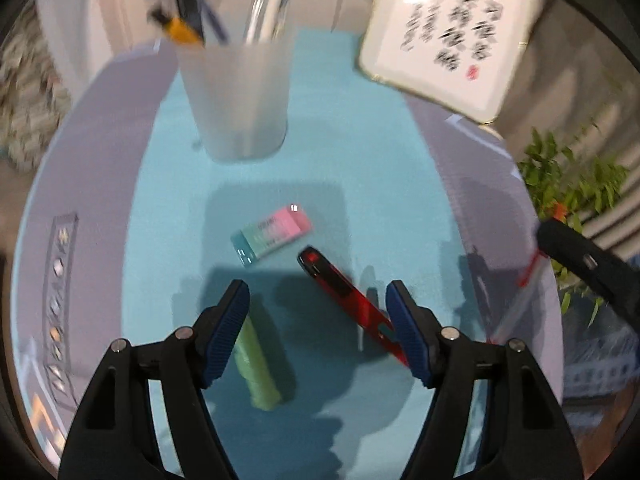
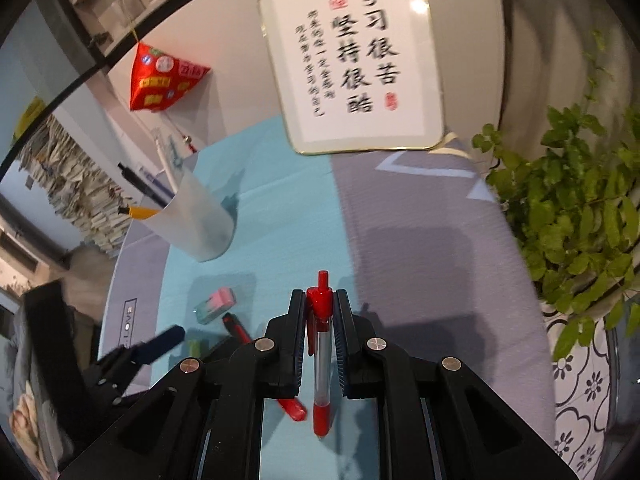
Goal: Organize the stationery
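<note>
Right gripper (image 2: 319, 308) has its fingers clenched on the red-capped clear plastic click pen (image 2: 321, 344), so it's mid-carry. I'd guess next it swings toward 10 o'clock and drops the pen in the frosted white plastic pen cup (image 2: 200, 216). Left gripper (image 1: 318, 320) hangs with fingers released over the pink-and-teal block eraser (image 1: 272, 236) on the table.

- The left gripper (image 1: 318, 300) fills the lower part of the left wrist view, tilted steeply down, its jaws standing wide apart with nothing pressed between the blue pads.
- The right gripper (image 2: 319, 300) sits at the bottom centre of the right wrist view, jaws closed tight on a red pen (image 2: 321, 344).
- The left gripper also shows at the lower left of the right wrist view.
</note>
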`<state>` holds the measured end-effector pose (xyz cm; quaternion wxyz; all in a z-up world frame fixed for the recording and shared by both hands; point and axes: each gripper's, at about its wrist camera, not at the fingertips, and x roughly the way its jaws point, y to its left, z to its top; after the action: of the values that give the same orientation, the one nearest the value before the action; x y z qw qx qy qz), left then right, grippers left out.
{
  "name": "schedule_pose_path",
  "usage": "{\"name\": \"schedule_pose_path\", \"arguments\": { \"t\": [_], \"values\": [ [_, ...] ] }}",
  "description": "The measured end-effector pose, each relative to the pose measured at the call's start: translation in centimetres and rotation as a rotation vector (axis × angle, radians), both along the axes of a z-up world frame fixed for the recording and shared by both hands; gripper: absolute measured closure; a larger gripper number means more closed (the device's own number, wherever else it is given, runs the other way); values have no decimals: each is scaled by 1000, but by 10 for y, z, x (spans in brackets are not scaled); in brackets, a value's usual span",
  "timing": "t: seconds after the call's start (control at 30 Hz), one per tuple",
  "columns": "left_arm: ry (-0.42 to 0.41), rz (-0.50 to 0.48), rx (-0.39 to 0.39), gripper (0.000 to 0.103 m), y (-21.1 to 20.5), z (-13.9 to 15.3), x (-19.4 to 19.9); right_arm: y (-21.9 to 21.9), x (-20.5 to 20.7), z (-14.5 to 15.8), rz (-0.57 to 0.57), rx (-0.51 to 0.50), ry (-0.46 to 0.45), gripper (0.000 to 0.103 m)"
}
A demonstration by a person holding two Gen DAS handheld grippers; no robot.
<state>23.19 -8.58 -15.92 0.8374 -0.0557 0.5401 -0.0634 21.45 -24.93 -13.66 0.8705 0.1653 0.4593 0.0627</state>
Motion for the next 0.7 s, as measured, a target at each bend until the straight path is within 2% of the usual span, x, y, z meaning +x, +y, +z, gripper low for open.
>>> {"name": "schedule_pose_path", "arguments": {
  "t": [0.03,0.1,0.27,0.33,0.4,0.5,0.7],
  "values": [
    [22,20,-4,38,0,-2,3,-3,0,0,-2,6,-2,88],
    [58,67,4,56,-2,-7,11,-9,-2,-2,-6,17,-6,88],
    [63,117,50,59,-10,-7,19,-11,-4,-4,19,30,-16,88],
    [47,110,84,77,-14,-7,20,-10,-4,-4,28,32,-19,88],
    [34,51,77,90,-22,-7,20,-10,-4,-4,35,36,-21,89],
    [20,13,53,91,-24,-3,13,-10,-4,-4,43,39,-24,89],
    [-95,-16,10,92,-10,29,-7,-12,-5,-2,41,43,-32,88]
  ]
}}
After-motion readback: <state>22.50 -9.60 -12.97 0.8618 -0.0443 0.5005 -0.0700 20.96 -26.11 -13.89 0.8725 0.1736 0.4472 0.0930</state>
